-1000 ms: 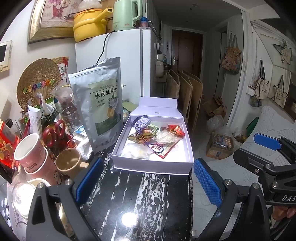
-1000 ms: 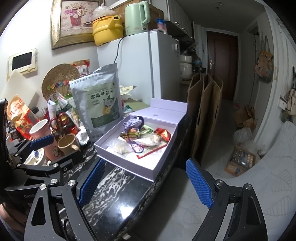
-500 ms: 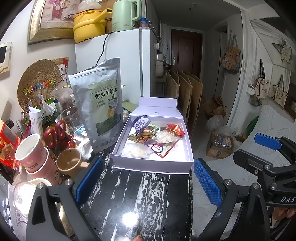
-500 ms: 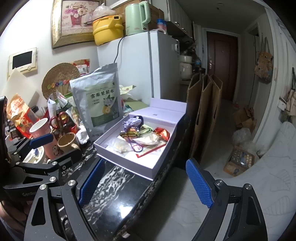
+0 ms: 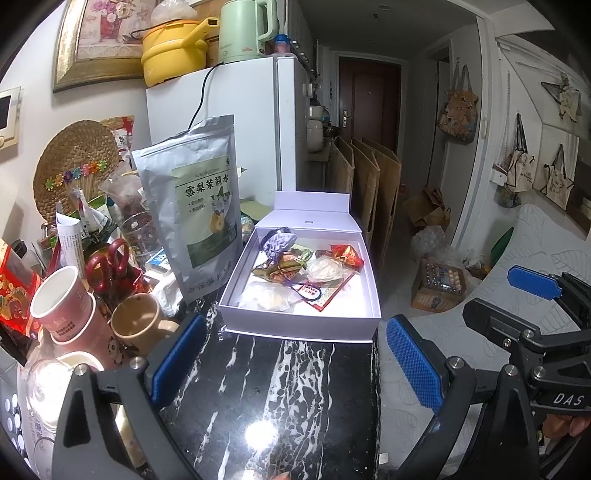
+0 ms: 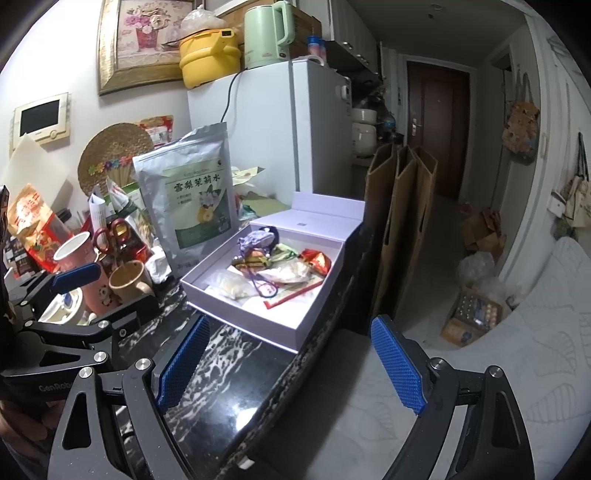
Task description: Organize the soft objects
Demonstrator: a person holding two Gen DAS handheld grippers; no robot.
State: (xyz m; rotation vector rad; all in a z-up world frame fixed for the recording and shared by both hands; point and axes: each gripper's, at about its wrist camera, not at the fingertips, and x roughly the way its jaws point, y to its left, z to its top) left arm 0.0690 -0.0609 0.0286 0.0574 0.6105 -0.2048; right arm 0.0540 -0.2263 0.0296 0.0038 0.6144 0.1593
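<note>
Both the left gripper (image 5: 295,363) and the right gripper (image 6: 290,363) stand wide apart and empty, with the white box (image 5: 303,326) of soft packets (image 5: 280,271) just ahead of their fingertips.

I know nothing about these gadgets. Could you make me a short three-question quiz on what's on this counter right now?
1. True or false: the white box on the counter has its lid open.
2. Which stands just left of the box in the left wrist view? A) a silver pouch B) a green kettle C) a yellow pot
3. Fill in: the left hand-held gripper and the right hand-held gripper are both ____, with nothing between their blue pads.

Key: 1 true; 2 A; 3 open.
</note>
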